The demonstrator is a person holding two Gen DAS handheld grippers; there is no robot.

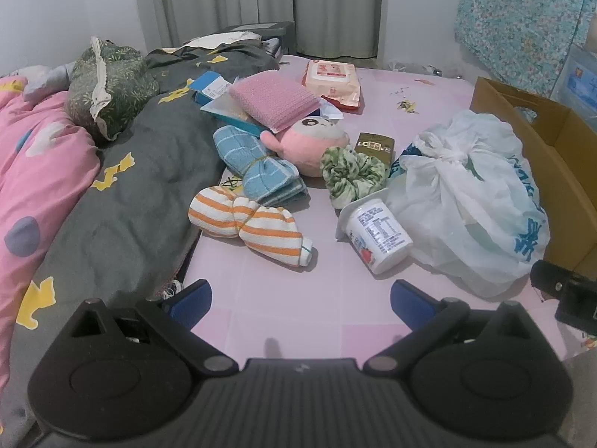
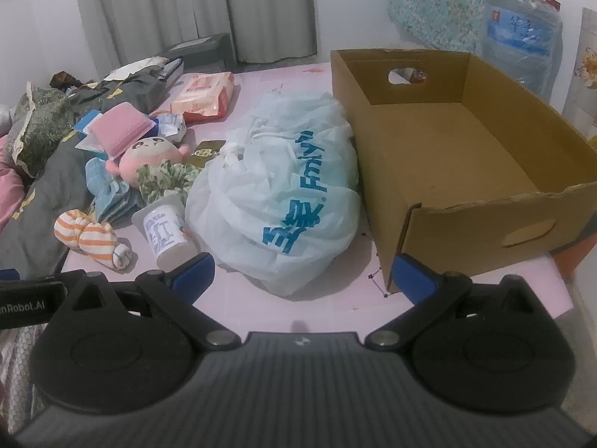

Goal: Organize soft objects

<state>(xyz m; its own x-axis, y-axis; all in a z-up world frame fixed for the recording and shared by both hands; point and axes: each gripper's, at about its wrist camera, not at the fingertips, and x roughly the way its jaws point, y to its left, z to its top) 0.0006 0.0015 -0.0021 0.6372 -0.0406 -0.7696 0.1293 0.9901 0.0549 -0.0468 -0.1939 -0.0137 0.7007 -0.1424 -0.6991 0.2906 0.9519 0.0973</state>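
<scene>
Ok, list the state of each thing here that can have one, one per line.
left gripper: open, holding nothing
right gripper: open, holding nothing
cardboard box: open-topped, empty
white plastic bag: knotted shut, full
yogurt cup: tipped on its side
orange-striped socks: bundled together
blue striped socks: tied in a bundle
wet wipes pack: lying flat

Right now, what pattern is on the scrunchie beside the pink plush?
Pale green with darker green leafy blotches; the scrunchie shows best in the left wrist view.
</scene>
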